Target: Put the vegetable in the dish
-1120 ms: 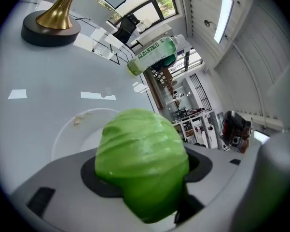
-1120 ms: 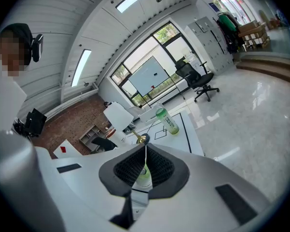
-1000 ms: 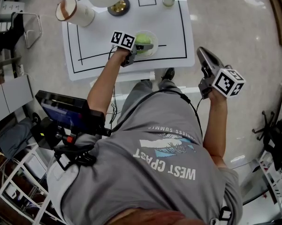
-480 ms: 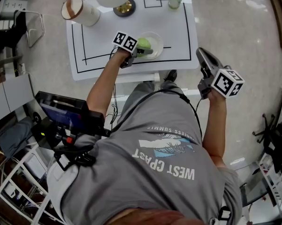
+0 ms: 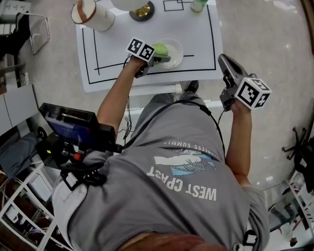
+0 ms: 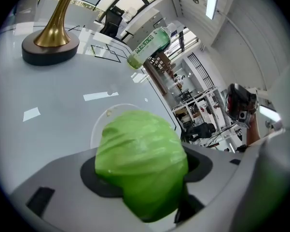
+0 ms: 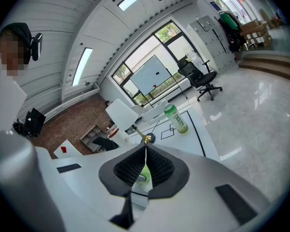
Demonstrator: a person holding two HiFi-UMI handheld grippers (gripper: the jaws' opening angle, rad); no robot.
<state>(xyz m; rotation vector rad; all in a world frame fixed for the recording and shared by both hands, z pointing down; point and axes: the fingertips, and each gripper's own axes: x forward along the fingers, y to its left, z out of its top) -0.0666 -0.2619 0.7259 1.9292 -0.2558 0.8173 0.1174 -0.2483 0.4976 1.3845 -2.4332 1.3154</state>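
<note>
In the head view, the green vegetable (image 5: 160, 49) is held by the left gripper (image 5: 164, 58) over the clear dish (image 5: 178, 51) on the white table (image 5: 109, 41). The right gripper (image 5: 224, 61) is seen off the table (beside its edge). In the left gripper view, the vegetable is clamped between the pads. In the right gripper view, the jaws are pressed together, empty.

Bright, even overhead lighting; ceiling strip lights (image 7: 82, 64) blown out; glare patches on glossy floor (image 5: 261, 30); gripper views fisheye-warped, corners vignetted black.
</note>
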